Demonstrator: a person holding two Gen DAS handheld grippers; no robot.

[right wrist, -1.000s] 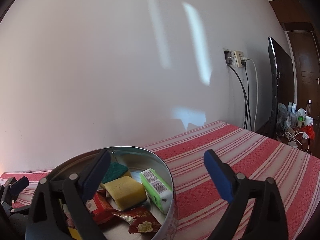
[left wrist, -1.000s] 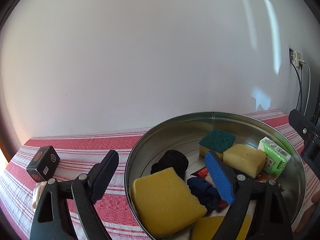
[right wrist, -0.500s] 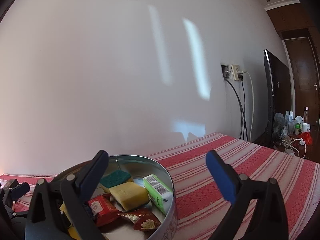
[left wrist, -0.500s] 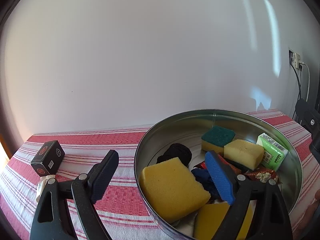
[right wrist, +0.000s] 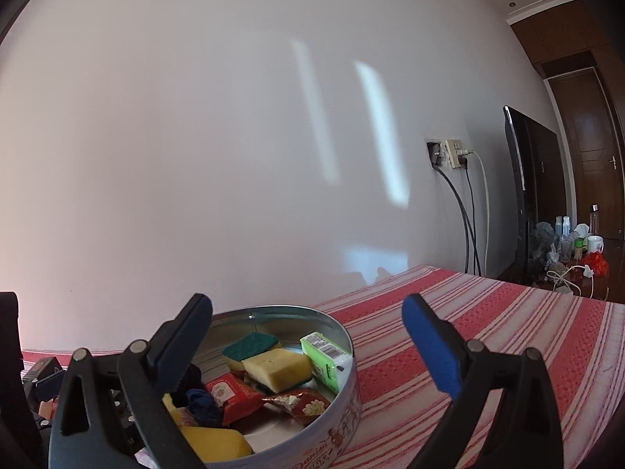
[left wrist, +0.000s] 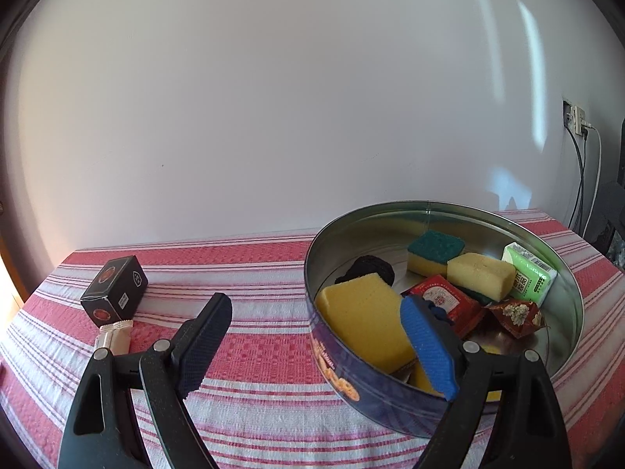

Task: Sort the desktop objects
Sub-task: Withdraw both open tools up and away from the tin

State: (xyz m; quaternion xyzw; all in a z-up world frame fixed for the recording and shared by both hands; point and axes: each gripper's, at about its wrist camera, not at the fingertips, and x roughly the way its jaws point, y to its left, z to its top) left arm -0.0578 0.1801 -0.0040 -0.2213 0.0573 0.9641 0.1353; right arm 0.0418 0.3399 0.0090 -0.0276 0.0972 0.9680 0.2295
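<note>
A round metal tin point(left wrist: 562, 277) point(right wrist: 343, 394) on the striped cloth holds yellow sponges point(left wrist: 363, 324), a green-topped sponge point(left wrist: 435, 246) point(right wrist: 252, 346), a green packet point(left wrist: 529, 281) point(right wrist: 324, 355), red snack packs point(left wrist: 445, 297) point(right wrist: 230, 392) and dark fabric items point(left wrist: 371, 269). Left of the tin lie a black box point(left wrist: 115, 291) and a beige wrapped bar point(left wrist: 113, 336). My left gripper point(left wrist: 316, 348) is open, straddling the tin's near left rim. My right gripper point(right wrist: 312, 351) is open above the tin's right side, nothing between its fingers.
A red and white striped cloth point(left wrist: 254, 351) point(right wrist: 488, 332) covers the table against a white wall. Right of the table hang cables from a wall socket point(right wrist: 449, 154), with a dark screen point(right wrist: 527, 195) and a cluttered low stand point(right wrist: 574, 250) beyond.
Both grippers have pulled back and risen a little, so the tin sits farther away and more to the right in the left view. The black box and wrapped bar show more fully.
</note>
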